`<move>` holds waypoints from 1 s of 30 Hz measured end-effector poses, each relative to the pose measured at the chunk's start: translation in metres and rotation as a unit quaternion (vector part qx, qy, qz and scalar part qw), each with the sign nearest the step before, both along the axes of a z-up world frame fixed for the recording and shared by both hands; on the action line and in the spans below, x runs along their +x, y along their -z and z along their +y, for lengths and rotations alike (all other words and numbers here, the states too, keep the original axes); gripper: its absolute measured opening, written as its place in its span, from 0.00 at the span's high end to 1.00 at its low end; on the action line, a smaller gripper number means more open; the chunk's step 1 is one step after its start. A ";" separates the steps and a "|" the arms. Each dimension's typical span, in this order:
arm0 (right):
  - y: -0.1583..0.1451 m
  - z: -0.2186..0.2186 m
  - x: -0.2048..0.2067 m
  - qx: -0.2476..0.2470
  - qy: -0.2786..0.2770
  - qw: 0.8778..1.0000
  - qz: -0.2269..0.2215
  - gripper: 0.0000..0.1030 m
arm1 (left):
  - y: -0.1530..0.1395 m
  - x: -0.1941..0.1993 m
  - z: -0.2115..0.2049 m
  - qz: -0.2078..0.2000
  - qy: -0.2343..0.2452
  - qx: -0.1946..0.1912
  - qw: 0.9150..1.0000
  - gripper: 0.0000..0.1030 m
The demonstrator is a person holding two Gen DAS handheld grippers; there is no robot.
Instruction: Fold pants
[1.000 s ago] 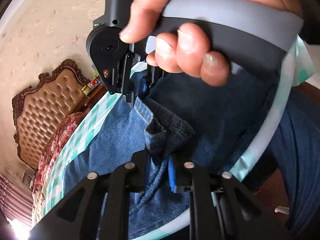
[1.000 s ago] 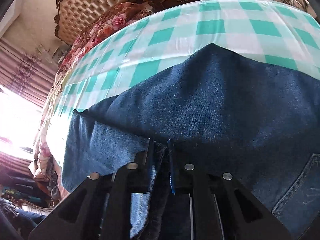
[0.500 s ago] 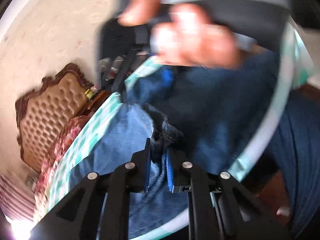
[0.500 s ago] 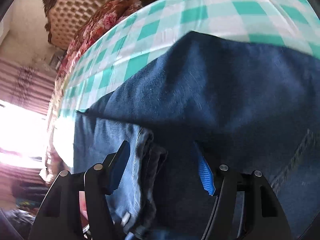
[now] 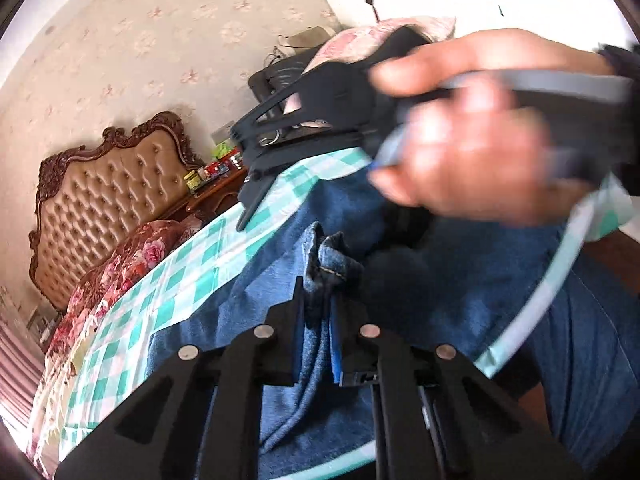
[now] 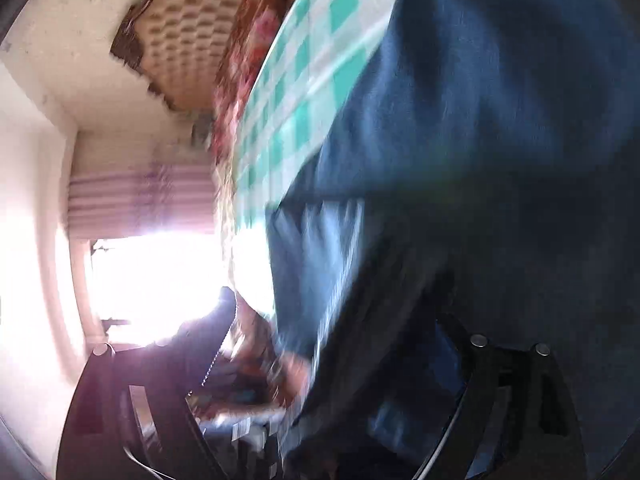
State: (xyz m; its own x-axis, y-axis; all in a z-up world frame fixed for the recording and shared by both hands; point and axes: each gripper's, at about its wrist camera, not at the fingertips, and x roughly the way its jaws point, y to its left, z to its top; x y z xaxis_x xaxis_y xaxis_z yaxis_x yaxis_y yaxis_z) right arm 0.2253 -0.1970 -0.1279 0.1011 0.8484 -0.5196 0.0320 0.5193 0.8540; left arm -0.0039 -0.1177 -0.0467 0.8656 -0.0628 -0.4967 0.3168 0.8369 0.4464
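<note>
The blue denim pants (image 5: 420, 292) lie folded on a table with a green-and-white checked cloth (image 5: 180, 280). My left gripper (image 5: 318, 340) is shut on a bunched fold of the pants near their edge. In the left wrist view the right gripper (image 5: 256, 172) is held in a hand above the pants, lifted off them, its fingers apart and empty. In the blurred right wrist view the pants (image 6: 460, 140) fill the right side, and the right gripper (image 6: 300, 360) has its jaws spread wide with nothing between them.
A tufted tan headboard (image 5: 108, 200) and a floral bedspread (image 5: 132, 260) stand beyond the table. A dark wooden side table (image 5: 216, 192) holds small jars. The table's near edge (image 5: 532, 316) curves at the right. A bright window (image 6: 152, 280) shows at the left.
The right gripper opened, let go of the pants and swung up and away from them, tilting sharply. The left gripper stays shut on the denim fold.
</note>
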 end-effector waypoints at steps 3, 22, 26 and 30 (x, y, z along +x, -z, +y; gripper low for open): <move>-0.021 0.003 0.006 -0.024 0.000 0.998 -0.056 0.43 | 0.002 -0.003 -0.002 0.000 0.002 0.012 1.000 0.91; -0.010 0.025 0.004 -0.210 -0.029 0.967 -0.139 0.83 | 0.058 0.003 -0.037 0.031 0.048 0.120 0.991 0.90; -0.016 0.036 -0.003 -0.247 -0.034 0.953 -0.174 0.83 | 0.057 0.003 -0.033 0.045 0.051 0.102 0.993 0.86; -0.012 0.036 -0.003 -0.261 -0.033 0.948 -0.181 0.83 | 0.046 -0.003 -0.025 0.067 0.065 0.037 0.995 0.69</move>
State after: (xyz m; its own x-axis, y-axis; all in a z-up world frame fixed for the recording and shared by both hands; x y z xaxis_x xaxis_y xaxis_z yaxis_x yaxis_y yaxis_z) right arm 0.2221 -0.1607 -0.1158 0.3081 0.4961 -0.8117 -0.2614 0.8646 0.4292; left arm -0.0071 -0.1426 -0.0926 0.7782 -0.1289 -0.6146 0.4813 0.7511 0.4519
